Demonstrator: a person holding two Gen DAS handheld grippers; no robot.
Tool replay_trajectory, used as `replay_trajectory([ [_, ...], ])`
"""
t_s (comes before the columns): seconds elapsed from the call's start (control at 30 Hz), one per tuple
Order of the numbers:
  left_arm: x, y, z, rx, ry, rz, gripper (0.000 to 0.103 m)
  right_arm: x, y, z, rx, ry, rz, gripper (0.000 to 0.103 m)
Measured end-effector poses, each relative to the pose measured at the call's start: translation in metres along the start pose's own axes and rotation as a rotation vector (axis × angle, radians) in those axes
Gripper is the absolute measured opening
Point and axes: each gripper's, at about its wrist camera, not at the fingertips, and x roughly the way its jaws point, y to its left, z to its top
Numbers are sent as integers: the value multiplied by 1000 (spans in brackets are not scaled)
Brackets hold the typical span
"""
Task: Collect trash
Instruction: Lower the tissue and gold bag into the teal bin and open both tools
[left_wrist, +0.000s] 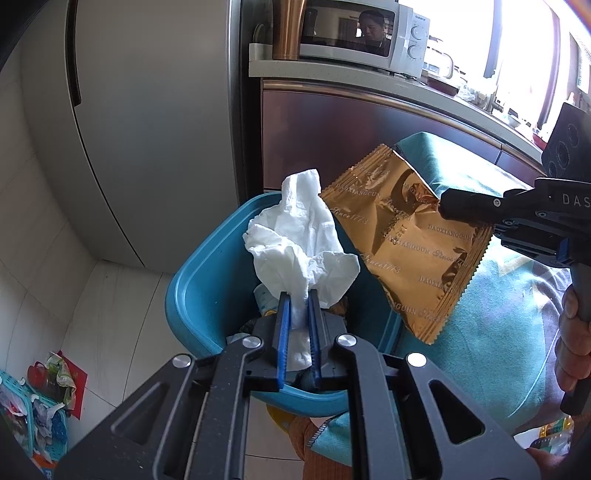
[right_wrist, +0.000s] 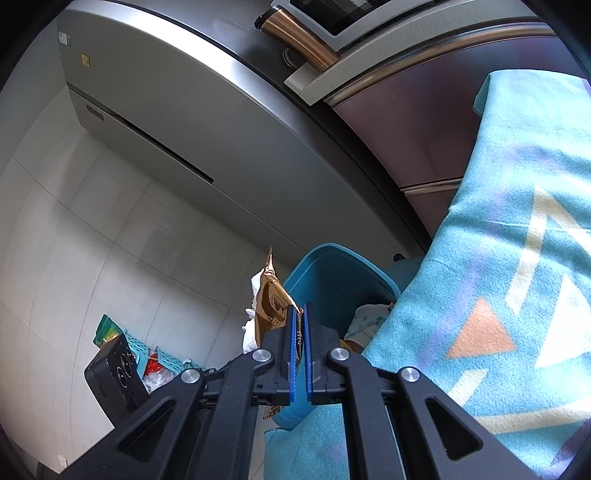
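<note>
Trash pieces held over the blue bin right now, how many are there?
2. A white tissue is pinched in the left gripper above the blue bin; a gold wrapper is pinched in the right gripper beside it. More trash lies inside the bin, partly hidden.

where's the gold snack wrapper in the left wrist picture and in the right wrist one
Left wrist: gold wrapper right of centre, flat-on, pinched by the right gripper, beside the white tissue.
Right wrist: gold wrapper low centre, edge-on, between that gripper's pads.
Shared landmark: blue bin, behind the wrapper in both.
</note>
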Motion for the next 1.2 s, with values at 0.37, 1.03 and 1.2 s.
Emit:
replay_trajectory([
  [0.37,9,4,-1,-13,17,5,12,11,-2,-1,-2,16,-7,3],
  [1.03,22,10,-4,-43,39,-6,12,26,2,-4,-17,36,-34,7],
  [1.2,19,9,-5,-48,30,-12,14,23,0,-6,-11,32,-32,8],
])
